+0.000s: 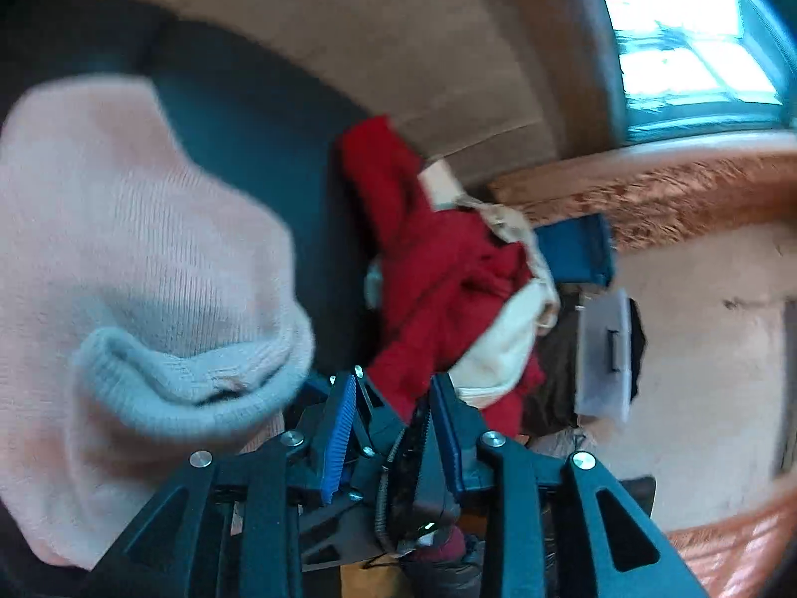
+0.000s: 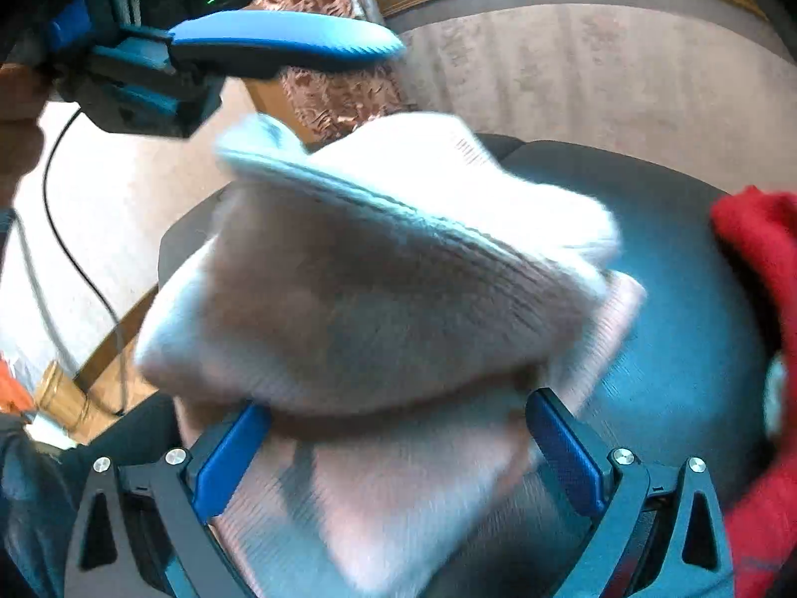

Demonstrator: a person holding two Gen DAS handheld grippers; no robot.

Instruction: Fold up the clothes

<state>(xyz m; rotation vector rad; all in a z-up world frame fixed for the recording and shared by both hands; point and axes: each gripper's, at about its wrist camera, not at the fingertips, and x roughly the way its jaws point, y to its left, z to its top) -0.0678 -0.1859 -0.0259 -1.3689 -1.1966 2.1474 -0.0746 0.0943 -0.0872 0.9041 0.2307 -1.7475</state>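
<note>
A pale pink knitted sweater [image 1: 124, 249] with a ribbed hem [image 1: 199, 388] lies bunched on a dark round table [image 1: 259, 149], left of my left gripper [image 1: 397, 378]. Its blue pads stand apart with no cloth between them. In the right wrist view the same sweater [image 2: 373, 274] is folded over itself and blurred, filling the space in front of my right gripper [image 2: 398, 403]. Those jaws stand wide, with cloth lying between and under the fingers. One blue finger [image 2: 284, 42] of the left gripper hovers above the sweater at the upper left.
A pile of red clothes [image 1: 433, 269] with cream cloth sits at the table's far side and shows as a red pile [image 2: 762, 249] at the right. Beyond are a blue box [image 1: 578, 249], a grey case [image 1: 602, 349] and a window [image 1: 687, 50]. A black cable [image 2: 74, 259] hangs at left.
</note>
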